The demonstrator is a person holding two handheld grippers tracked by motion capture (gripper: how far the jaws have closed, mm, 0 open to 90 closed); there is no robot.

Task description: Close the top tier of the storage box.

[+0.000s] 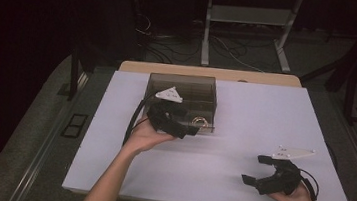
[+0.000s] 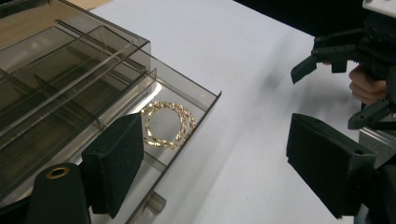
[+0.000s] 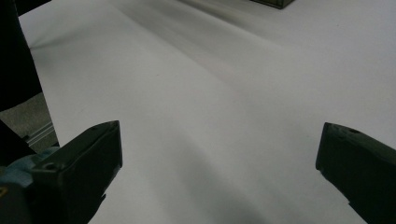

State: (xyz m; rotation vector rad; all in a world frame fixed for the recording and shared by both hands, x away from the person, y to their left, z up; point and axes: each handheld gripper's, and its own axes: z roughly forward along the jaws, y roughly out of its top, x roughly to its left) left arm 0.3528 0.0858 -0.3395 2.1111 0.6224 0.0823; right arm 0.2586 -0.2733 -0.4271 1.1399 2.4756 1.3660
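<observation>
A smoky clear divider box [image 1: 188, 79] [image 2: 116, 56] stands at the far middle of the white table [image 1: 245, 117]. A gold chain bracelet [image 1: 199, 121] [image 2: 168, 125] lies coiled in its near right corner compartment. My left gripper [image 1: 191, 128] [image 2: 215, 126] hangs over that corner of the box, open, with the bracelet lying below between its pads and free of them. My right gripper [image 1: 254, 169] [image 3: 219, 135] rests low at the near right of the table, open and holding nothing; the left gripper view also shows this right gripper [image 2: 329, 93] in the person's hand.
The other compartments of the box look bare. Bare white table top [image 3: 210, 70] stretches between the two grippers. Beyond the table's far edge are a wooden strip [image 1: 209, 72], floor cables and a white frame leg [image 1: 206, 38].
</observation>
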